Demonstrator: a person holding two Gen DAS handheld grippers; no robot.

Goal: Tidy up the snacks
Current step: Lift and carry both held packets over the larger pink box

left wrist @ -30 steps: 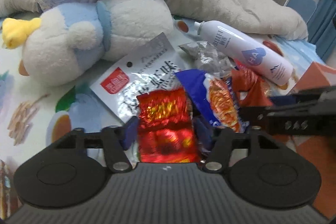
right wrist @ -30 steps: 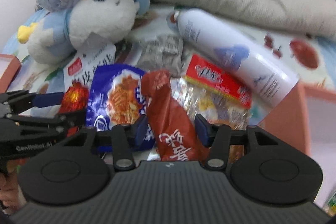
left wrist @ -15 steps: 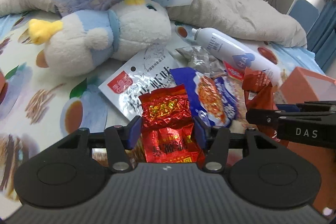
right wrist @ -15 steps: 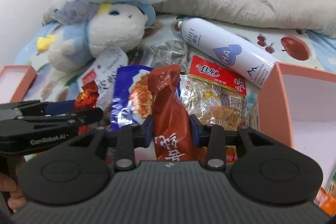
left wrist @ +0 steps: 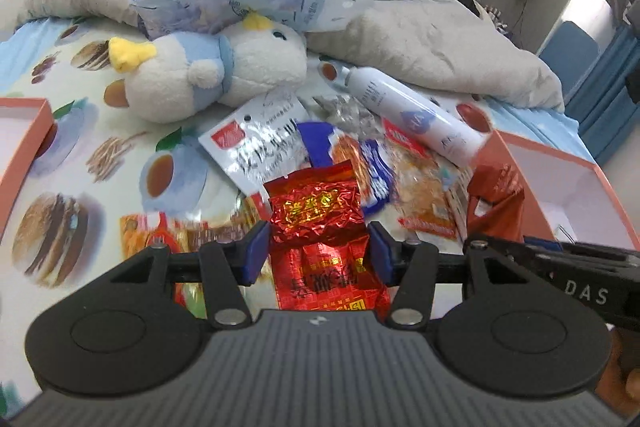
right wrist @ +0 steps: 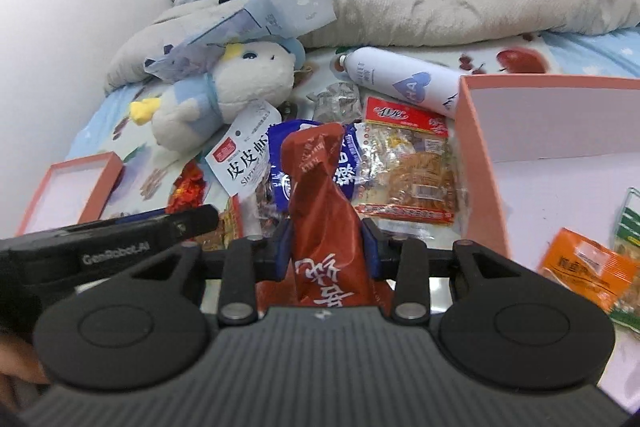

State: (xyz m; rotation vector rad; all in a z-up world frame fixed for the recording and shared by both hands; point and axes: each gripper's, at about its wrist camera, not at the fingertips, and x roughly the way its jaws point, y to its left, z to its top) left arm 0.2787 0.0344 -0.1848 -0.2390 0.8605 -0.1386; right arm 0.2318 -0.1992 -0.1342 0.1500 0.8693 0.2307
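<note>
Two snacks in transit: left hand-held gripper point(left wrist: 316, 253) clamped on red foil packet point(left wrist: 320, 223), right hand-held gripper point(right wrist: 326, 247) clamped on brown-red pouch point(right wrist: 320, 195), both clear of the bed's snack pile point(right wrist: 404, 163) ahead, presumably bound for the flanking pink boxes point(right wrist: 476, 155).

The black left gripper body point(right wrist: 116, 247) reads "GenRobot.AI"; the black right gripper body point(left wrist: 580, 291) reads "DAS". The white spray bottle point(right wrist: 404, 79) carries "HA" in a blue heart. The white snack pouch point(right wrist: 244, 155) shows "皮皮虾".
</note>
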